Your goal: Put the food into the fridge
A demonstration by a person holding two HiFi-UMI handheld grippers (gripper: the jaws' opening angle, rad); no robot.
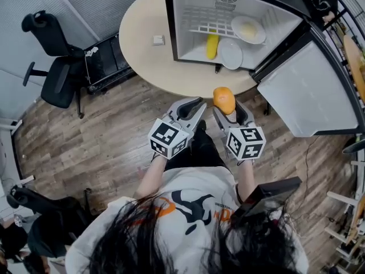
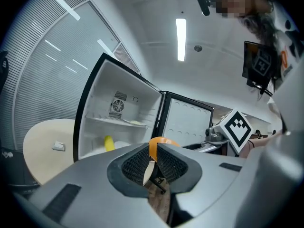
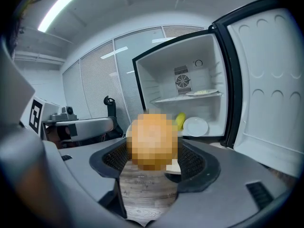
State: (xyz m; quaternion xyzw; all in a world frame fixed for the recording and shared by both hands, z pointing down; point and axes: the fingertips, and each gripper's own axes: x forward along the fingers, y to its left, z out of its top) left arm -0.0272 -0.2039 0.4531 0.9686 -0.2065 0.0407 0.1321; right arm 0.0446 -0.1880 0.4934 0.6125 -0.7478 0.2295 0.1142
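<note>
An orange fruit [image 1: 224, 99] sits between the jaws of my right gripper [image 1: 227, 109], which is shut on it just before the table's near edge. In the right gripper view the orange [image 3: 152, 141] fills the gap between the pads. My left gripper [image 1: 192, 105] hangs beside it on the left, shut with nothing in it; its pads [image 2: 137, 165] leave only a thin slit. The small fridge [image 1: 178, 24] stands open on the round table [image 1: 140, 44]. Inside are a yellow food item [image 1: 211, 44], a white plate [image 1: 231, 53] and a plate with food [image 1: 248, 29] on the wire shelf.
The fridge door [image 1: 308, 93] swings out to the right, close to my right gripper. A small white block [image 1: 158, 39] lies on the table left of the fridge. A black office chair [image 1: 54, 67] stands at the left on the wooden floor [image 1: 102, 147].
</note>
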